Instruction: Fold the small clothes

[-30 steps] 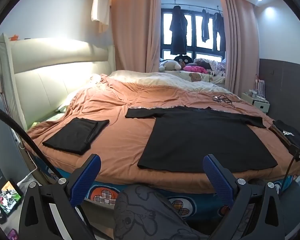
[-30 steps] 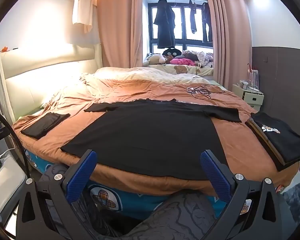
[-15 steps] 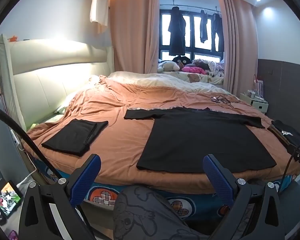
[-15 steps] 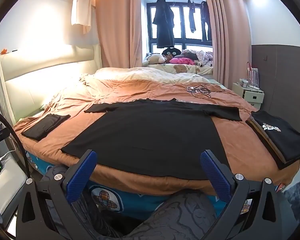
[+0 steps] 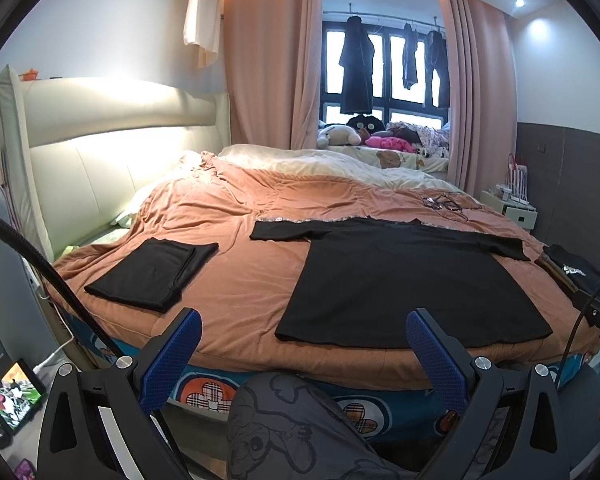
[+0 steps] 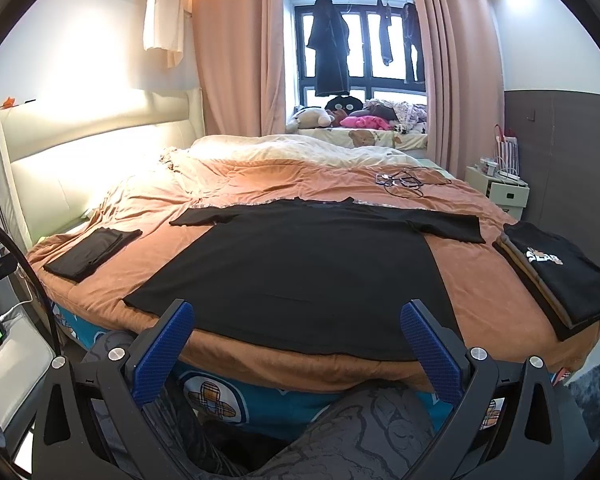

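A black T-shirt (image 5: 404, 280) (image 6: 300, 268) lies spread flat on the orange bedspread, sleeves out, hem toward me. A folded black garment (image 5: 152, 272) (image 6: 92, 250) rests at the bed's left side. At the right edge sits a stack of folded clothes (image 6: 556, 280) (image 5: 568, 268), topped by a black shirt with a white logo. My left gripper (image 5: 304, 344) hangs open before the bed's near edge, holding nothing. Just short of the shirt's hem, my right gripper (image 6: 296, 340) is open as well and empty.
Orange bedspread (image 5: 252, 280) covers the bed with a cream headboard (image 5: 100, 152) on the left. Tangled cables (image 6: 400, 180) lie at the far right of the bed. A white nightstand (image 6: 496, 188) stands right. A person's patterned trouser knee (image 5: 300, 420) is under the grippers. A phone (image 5: 12, 396) sits low left.
Both views have drifted very slightly; the grippers stay open and the clothes on the bed have not moved.
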The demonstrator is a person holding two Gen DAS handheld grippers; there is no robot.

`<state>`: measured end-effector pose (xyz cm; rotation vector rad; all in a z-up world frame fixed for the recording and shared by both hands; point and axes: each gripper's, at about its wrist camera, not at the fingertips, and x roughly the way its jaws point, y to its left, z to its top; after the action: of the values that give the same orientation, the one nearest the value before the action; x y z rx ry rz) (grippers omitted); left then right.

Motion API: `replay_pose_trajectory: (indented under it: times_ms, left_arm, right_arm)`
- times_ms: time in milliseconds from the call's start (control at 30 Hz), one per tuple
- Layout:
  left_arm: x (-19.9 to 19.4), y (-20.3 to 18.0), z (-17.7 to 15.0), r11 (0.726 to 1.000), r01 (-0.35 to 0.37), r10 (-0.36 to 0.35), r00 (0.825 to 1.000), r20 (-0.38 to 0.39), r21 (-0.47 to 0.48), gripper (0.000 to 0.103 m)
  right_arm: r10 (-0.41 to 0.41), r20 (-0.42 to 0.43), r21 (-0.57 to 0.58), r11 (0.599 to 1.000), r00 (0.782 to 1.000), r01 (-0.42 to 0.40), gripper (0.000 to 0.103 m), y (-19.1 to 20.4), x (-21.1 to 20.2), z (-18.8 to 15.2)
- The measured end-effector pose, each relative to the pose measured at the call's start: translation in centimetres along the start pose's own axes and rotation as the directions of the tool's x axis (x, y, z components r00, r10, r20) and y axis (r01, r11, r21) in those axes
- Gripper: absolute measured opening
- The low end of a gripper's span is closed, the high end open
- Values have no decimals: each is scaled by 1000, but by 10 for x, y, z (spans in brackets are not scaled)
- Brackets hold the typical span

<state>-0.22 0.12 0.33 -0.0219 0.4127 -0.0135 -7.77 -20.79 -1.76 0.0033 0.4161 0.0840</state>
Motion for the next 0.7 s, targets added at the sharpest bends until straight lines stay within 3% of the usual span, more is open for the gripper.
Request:
replay_pose_trajectory:
  times_ms: [700]
  left_arm:
    - [5, 19, 3, 999, -15, 15, 1000, 6, -42, 103]
  right_arm:
    - [17, 1, -14, 1000, 1000, -17, 103, 5, 14, 7]
